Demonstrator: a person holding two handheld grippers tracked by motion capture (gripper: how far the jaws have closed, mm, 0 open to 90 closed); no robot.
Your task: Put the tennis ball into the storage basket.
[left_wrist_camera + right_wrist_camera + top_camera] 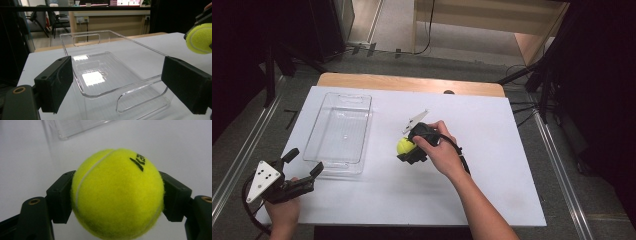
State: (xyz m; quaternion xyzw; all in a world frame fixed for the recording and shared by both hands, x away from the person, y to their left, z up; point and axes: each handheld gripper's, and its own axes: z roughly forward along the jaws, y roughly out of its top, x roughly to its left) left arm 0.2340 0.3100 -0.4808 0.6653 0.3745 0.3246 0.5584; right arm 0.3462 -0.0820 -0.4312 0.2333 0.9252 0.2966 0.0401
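**Tennis ball in transit toward clear bin**

Item one: tennis ball (403,146), yellow-green felt, black lettering partly showing in the right gripper view; being pinched squarely across its middle between both jaws of the right gripper (408,150), pads pressing on opposite sides so as to keep it from rolling out; sitting over the white table (492,190), just right of the bin and apart from it; whether resting on the surface or being carried slightly above it, hard to tell.

Item two: clear plastic bin (338,131), rectangular, cut-out handles at both short ends, holding nothing; lying lengthwise on the left part of the table, open side up, likely serving as the destination for the ball.

Item three: left gripper (304,162), jaws spread wide with nothing between them; hovering at the near end of the bin, framing the near handle (140,97) in the left gripper view; probably waiting to steady the bin, though not touching it.

Item four: surroundings; wooden table edge beyond the white top, dark stands and cables on the floor around.
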